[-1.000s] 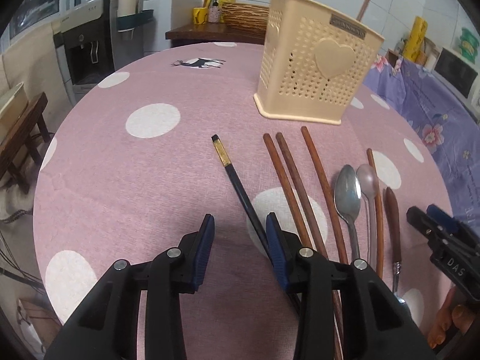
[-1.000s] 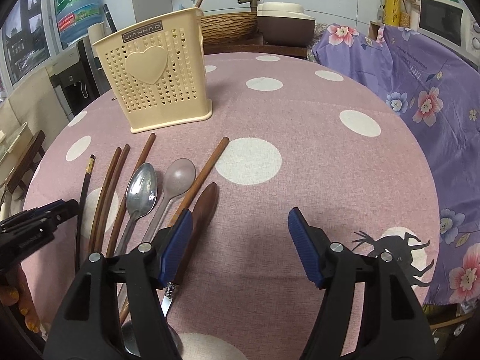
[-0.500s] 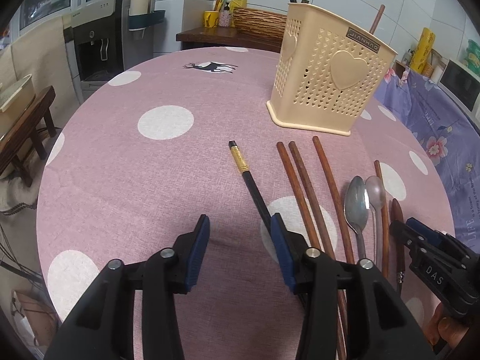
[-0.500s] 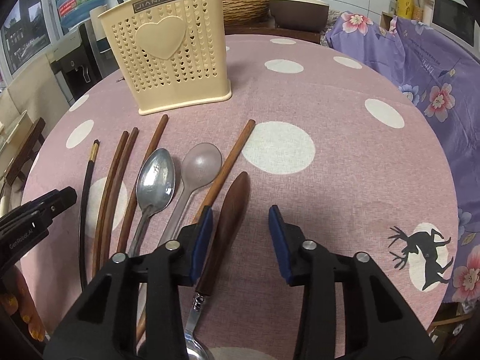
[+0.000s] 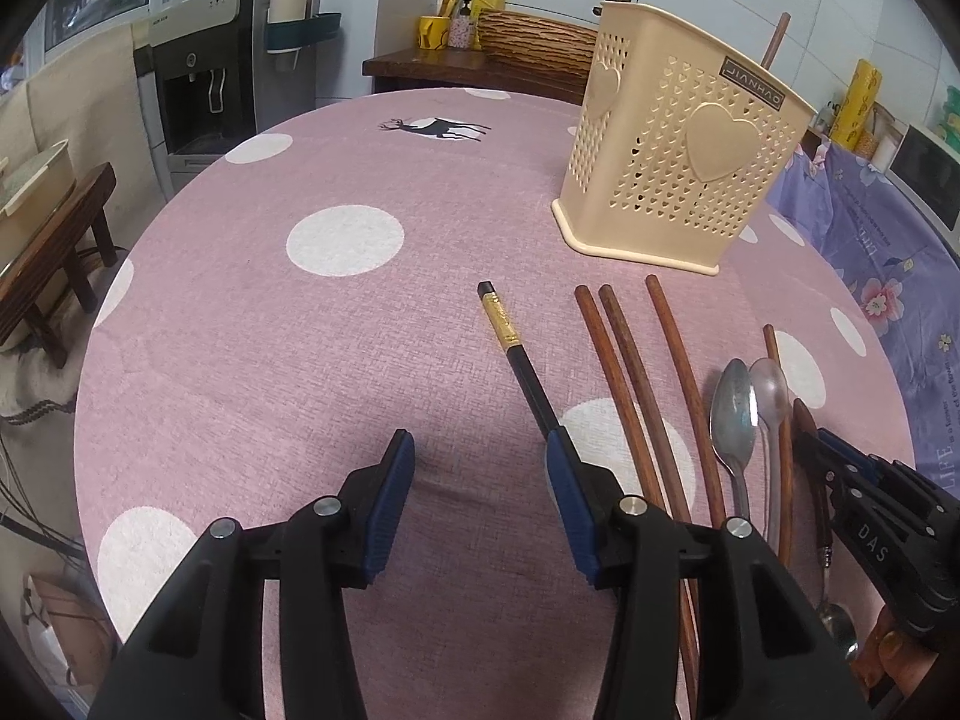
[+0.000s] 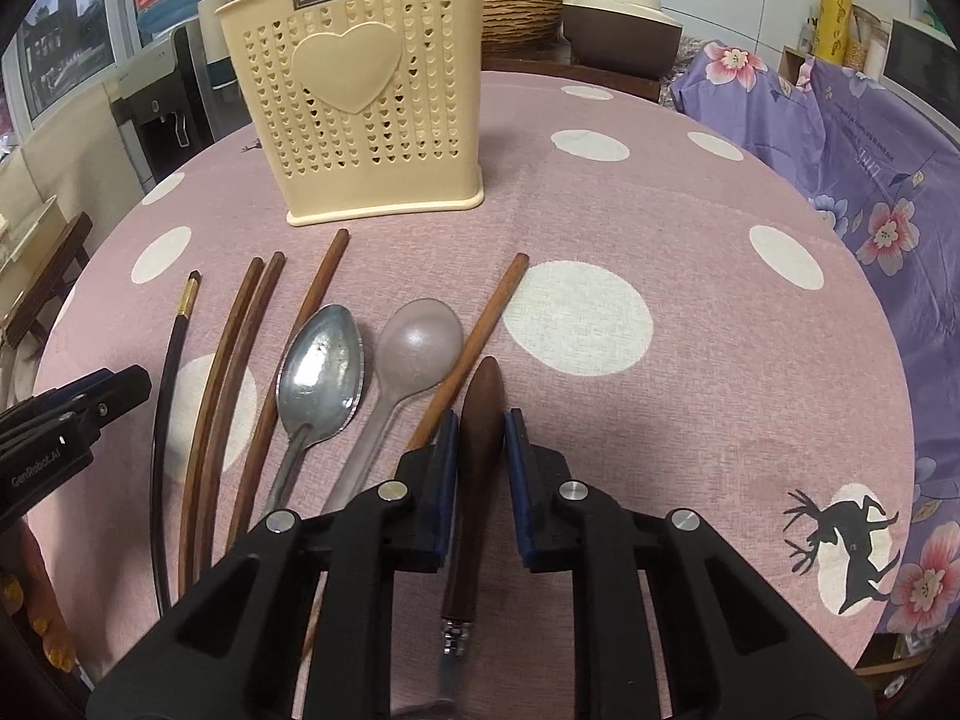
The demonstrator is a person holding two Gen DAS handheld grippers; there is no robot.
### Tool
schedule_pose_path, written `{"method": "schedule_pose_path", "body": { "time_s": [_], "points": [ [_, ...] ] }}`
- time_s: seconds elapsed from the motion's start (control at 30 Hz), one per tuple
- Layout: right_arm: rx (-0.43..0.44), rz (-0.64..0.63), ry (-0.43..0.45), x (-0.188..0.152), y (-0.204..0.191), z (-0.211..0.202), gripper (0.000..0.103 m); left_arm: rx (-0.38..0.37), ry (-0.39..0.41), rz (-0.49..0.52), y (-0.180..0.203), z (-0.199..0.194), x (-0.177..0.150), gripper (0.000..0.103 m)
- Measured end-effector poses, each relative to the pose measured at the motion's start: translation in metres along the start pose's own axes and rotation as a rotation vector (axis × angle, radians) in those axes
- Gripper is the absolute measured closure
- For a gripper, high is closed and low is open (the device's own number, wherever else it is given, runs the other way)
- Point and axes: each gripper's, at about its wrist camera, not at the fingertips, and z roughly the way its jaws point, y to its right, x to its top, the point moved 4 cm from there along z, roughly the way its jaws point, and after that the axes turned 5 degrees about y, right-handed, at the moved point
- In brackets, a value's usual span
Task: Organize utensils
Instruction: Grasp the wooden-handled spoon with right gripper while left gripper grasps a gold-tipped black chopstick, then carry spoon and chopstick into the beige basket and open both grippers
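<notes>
A cream perforated utensil holder (image 6: 372, 120) stands at the back of the pink dotted table (image 6: 660, 276). In front of it lie a black gold-banded chopstick (image 6: 174, 348), several brown chopsticks (image 6: 240, 348), a metal spoon (image 6: 321, 372), a translucent spoon (image 6: 417, 342) and a dark wooden-handled utensil (image 6: 480, 408). My right gripper (image 6: 480, 438) is closing its jaws on that wooden handle, with a pad against each side. My left gripper (image 5: 480, 480) hovers open over bare cloth, and the black chopstick (image 5: 522, 360) runs under its right finger.
A purple flowered cloth (image 6: 870, 168) covers furniture to the right of the table. A water dispenser (image 5: 204, 60) and a wooden stool (image 5: 54, 228) stand off to the left. A sideboard with a wicker basket (image 5: 534, 42) sits behind the table.
My right gripper's jaws went from wide apart to closed around the wooden handle, having shifted over it. My left gripper's jaws widened a little and otherwise stayed in place.
</notes>
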Motion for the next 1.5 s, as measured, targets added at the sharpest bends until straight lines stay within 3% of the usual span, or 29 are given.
{"method": "schedule_pose_path", "body": {
  "time_s": [0.27,0.47,0.77,1.2,1.37,1.5],
  "points": [
    [-0.003,0.04,0.063,0.006,0.025,-0.016,0.086,-0.044,-0.035,-0.008,0.012,0.014,0.014,0.058],
    [0.004,0.027,0.087,0.006,0.022,-0.022,0.086,-0.008,-0.054,0.018,0.024,0.031,0.027,0.081],
    [0.011,0.032,0.101,0.005,0.023,-0.027,0.086,0.06,-0.043,0.046,0.029,0.043,0.037,0.091],
    [0.032,0.046,0.094,0.004,0.026,-0.025,0.086,0.078,-0.029,0.07,0.036,0.043,0.038,0.094],
    [0.088,0.085,0.097,0.005,0.033,-0.027,0.086,0.047,-0.026,0.053,0.035,0.043,0.041,0.095],
    [0.149,0.115,0.111,0.009,0.038,-0.035,0.087,0.003,0.019,0.039,0.034,0.025,0.048,0.095]
  ]
}}
